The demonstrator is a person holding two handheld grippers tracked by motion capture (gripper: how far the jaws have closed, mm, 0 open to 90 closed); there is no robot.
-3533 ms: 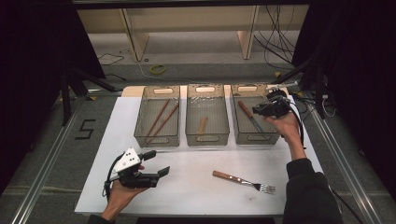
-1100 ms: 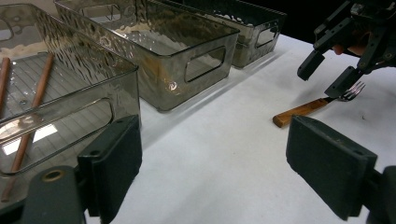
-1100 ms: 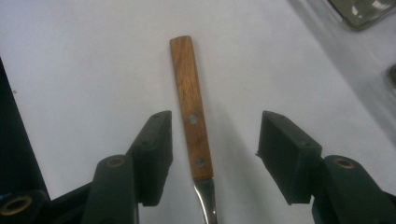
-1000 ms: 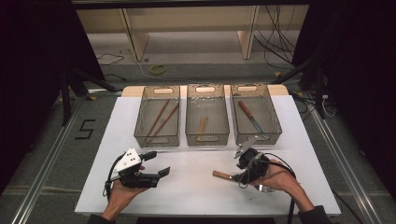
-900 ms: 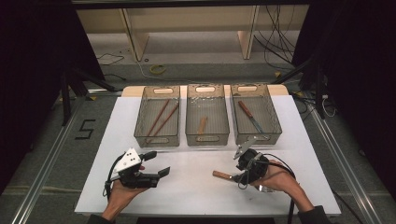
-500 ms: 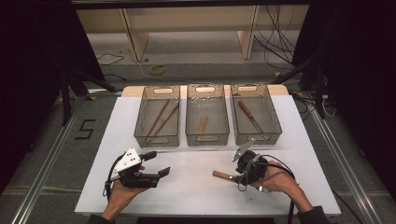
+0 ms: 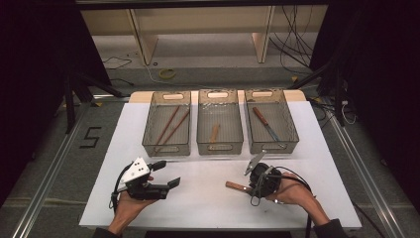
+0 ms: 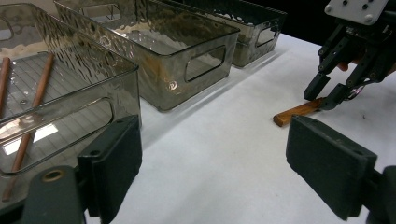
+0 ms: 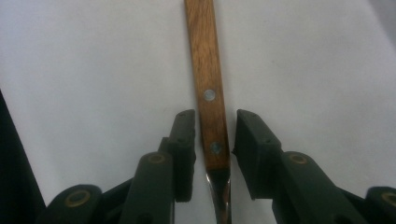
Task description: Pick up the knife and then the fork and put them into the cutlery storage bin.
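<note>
A dim room with dark floor and loose cables surrounds a white-topped bench on which three smoky transparent plastic bins stand in a row at the far side. In the high view the left bin holds two brown wooden chopsticks, the middle bin a small wooden-handled piece, and the right bin a wooden-handled knife; the left gripper waits near the front edge with jaws spread and empty, while the right gripper sits low over a wooden-handled metal fork lying flat on the bench in front of the bins. The left gripper view shows those wide, empty jaws and, farther off, the fork's handle under the other gripper. In the right gripper view the jaws have just been closing and flank the riveted handle near its metal neck, a thin gap showing on each side, so no pinch yet. A good grasp likely means keeping the handle centred, closing squarely on the wood, then lifting level.
</note>
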